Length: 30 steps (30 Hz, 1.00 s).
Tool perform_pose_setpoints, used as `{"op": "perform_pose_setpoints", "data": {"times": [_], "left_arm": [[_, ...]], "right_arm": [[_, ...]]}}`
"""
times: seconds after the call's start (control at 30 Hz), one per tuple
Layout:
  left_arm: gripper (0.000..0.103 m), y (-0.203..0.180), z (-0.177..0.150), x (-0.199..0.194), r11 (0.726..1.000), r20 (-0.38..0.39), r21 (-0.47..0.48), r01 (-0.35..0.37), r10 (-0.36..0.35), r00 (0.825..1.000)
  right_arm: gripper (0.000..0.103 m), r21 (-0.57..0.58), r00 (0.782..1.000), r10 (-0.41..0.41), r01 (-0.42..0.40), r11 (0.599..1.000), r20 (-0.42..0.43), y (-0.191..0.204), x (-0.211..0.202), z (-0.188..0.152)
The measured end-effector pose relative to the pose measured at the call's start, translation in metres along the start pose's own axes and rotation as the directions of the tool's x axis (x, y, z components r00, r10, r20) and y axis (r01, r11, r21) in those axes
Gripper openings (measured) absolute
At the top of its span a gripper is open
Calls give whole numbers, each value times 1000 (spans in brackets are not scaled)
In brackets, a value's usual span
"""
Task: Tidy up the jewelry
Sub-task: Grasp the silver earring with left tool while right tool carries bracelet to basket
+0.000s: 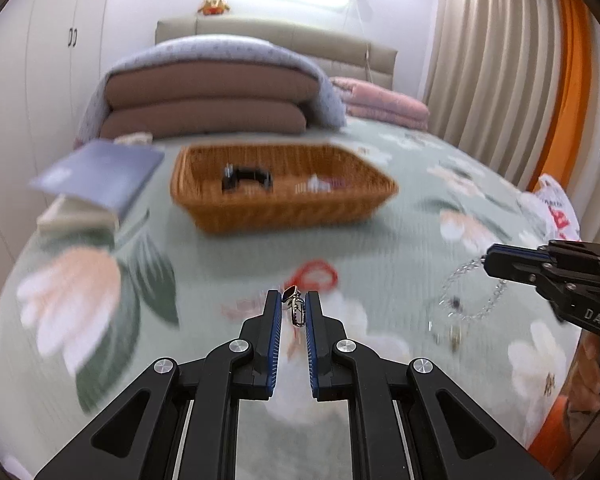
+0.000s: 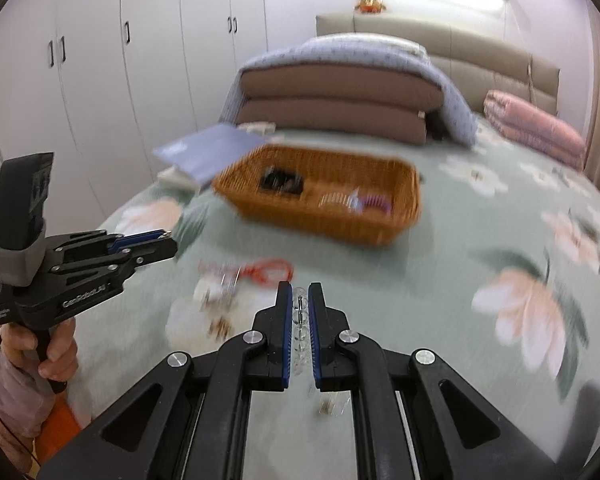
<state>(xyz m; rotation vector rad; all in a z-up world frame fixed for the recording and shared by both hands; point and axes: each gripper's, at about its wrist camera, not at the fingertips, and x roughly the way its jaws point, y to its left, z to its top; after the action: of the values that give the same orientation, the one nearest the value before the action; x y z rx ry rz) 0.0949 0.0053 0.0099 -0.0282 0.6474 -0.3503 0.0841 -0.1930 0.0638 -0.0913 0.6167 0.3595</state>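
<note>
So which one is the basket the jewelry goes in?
Look at the green flowery bedspread. In its middle, in front of the stacked brown cushions, sits the wicker basket. It is the only orange-brown woven thing there, rectangular and open-topped, beside a flat blue book.

Folded quilts (image 1: pixel 204 92) (stacked), curtains (image 1: pixel 496 60).

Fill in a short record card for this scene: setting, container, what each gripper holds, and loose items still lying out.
setting: bed with floral cover
container: wicker basket, some small items inside
left gripper: shut on a small metal clasp piece
right gripper: shut on a clear bead chain, which hangs below it
loose items: red loop on the cover; others too blurred to name
</note>
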Motion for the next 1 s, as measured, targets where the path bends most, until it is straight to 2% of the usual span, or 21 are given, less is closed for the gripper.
{"op": "perform_pose_setpoints", "data": {"times": [0.17,0.23,0.43,0.53,0.7,0.87,1.0], "left_arm": [[12,11,50,10,1000,67,0,10,-10,998],[12,18,73,20,999,80,-9,35,-34,996],[12,34,125,72,988,62,-70,134,-130,990],[12,34,142,108,980,20,-100,174,-173,985],[12,31,158,168,974,-60,-128,187,-196,979],[12,21,159,202,976,-111,-135,168,-184,977],[14,13,157,212,981,-128,-131,142,-159,979]], "right_arm": [[11,25,999,3,-5,1000,52,-12,26,54],[11,49,998,11,-13,999,57,-20,43,74],[10,169,999,37,-32,985,-24,-55,126,119],[10,240,996,45,-24,970,-82,-74,167,123],[10,300,987,29,21,954,-158,-99,212,122],[10,332,982,28,36,943,-186,-114,227,119],[14,358,980,43,30,933,-194,-126,225,116]]}}
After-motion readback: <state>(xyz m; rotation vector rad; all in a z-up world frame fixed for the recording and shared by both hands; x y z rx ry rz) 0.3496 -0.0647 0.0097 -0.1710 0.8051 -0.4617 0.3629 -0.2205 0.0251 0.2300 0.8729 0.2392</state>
